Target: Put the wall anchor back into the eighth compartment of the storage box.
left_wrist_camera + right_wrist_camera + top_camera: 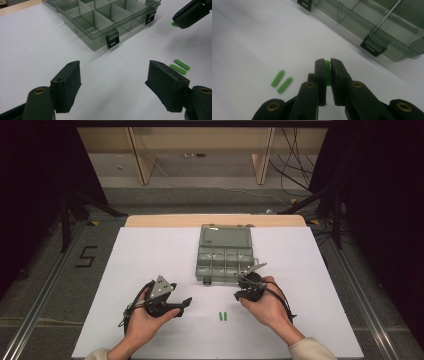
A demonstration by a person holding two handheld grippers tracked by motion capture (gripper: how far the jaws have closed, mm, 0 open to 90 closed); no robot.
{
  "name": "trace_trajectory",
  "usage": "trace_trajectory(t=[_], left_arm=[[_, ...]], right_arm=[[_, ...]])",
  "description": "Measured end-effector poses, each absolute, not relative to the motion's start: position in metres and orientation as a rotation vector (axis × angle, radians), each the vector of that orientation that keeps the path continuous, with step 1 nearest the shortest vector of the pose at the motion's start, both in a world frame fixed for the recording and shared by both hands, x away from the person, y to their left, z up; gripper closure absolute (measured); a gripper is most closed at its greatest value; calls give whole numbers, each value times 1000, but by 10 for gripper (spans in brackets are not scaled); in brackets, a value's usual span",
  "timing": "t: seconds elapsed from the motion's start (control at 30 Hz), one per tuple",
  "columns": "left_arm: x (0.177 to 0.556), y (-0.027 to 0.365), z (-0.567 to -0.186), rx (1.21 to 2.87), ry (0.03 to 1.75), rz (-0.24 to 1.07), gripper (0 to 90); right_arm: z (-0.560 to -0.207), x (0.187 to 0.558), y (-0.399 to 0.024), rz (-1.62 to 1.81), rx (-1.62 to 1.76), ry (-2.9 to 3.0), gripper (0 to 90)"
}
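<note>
Most of the green peg [327,67] held by the right gripper [328,62] is hidden between the two black pads; only a sliver of its top and edge is seen in the right gripper view, and in the left gripper view just a green tip [174,24] is seen poking from the shut jaws. In the high view the peg cannot be made out at all. The organiser box [223,253] is cut off at the top edge in both gripper views, and whether its compartments hold anything small is hard to tell through the tinted plastic.

The right gripper's jaws are clamped on the peg, which is carried above the white table [150,255], close to the box's near wall and its right latch [374,45]. Two more green pegs [223,317] are left lying side by side on the table, between the two hands and nearer to the person than the box. The left gripper [113,82] is held with its jaws spread wide and nothing between them, low over bare table.

The box is seen open, its lid laid back flat, and the visible compartments look empty.
</note>
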State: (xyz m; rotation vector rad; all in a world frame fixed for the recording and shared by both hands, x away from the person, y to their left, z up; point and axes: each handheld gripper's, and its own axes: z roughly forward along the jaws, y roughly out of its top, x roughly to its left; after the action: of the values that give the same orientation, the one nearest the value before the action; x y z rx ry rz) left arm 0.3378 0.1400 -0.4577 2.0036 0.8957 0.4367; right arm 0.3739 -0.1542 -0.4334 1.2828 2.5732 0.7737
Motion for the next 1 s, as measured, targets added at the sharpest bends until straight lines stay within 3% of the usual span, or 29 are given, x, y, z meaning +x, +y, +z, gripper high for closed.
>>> trace_trajectory(t=[1.0], left_arm=[[337,138,-458,1987,919,417,267]], right_arm=[[-412,414,-179,830,1398,2407,844]])
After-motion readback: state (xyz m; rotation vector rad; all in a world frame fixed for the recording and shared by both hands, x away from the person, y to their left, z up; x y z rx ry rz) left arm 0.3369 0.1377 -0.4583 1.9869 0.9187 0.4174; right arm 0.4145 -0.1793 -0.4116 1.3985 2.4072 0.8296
